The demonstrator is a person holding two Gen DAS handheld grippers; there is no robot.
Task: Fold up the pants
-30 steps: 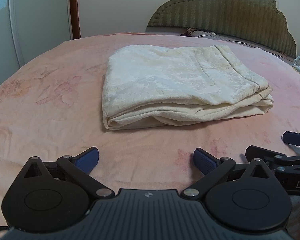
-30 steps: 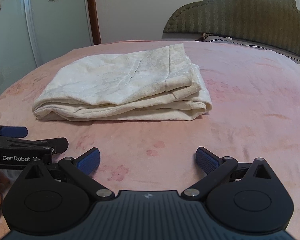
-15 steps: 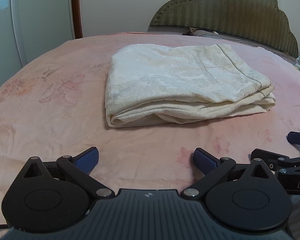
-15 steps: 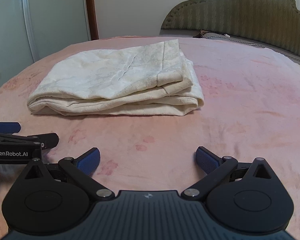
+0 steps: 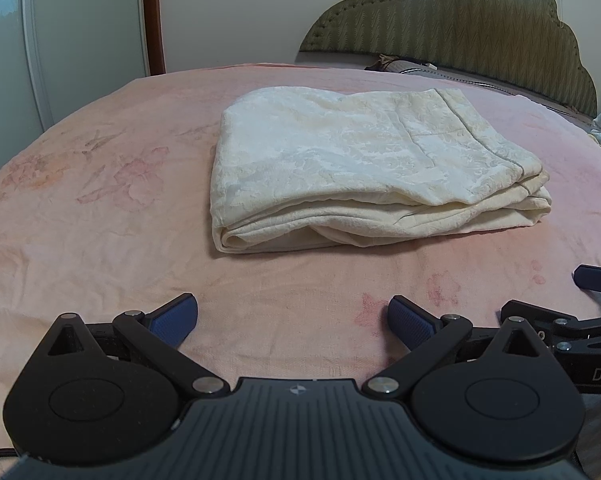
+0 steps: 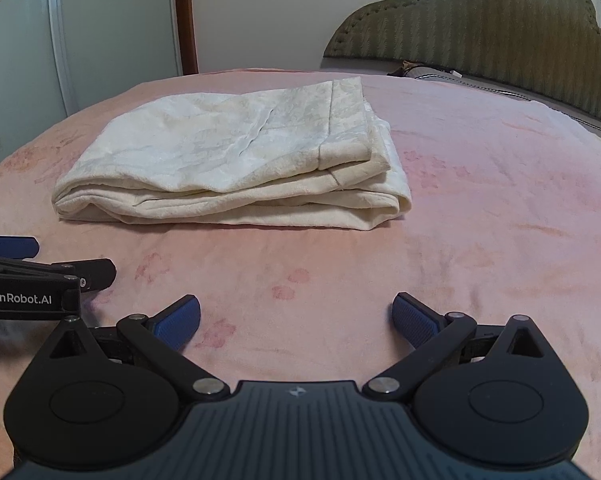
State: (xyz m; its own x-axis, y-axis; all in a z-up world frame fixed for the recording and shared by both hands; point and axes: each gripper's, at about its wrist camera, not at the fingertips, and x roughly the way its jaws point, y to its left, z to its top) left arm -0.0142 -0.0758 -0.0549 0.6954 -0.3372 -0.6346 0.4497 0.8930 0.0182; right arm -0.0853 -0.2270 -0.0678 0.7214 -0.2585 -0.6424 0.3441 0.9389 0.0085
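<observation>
The cream pants (image 5: 364, 176) lie folded in a thick stack on the pink bedspread (image 5: 100, 216), well ahead of both my tools. My left gripper (image 5: 293, 317) is wide open and holds nothing, and my right gripper (image 6: 296, 314) is the same; both hover low over the spread. I think the fold is finished or almost. The risk I see is that the top layer, which does not sit even with the layers under it at the right corner, slides off if I push or lift it from one side only. I cannot see the far edge of the stack, nor how many layers are inside.
</observation>
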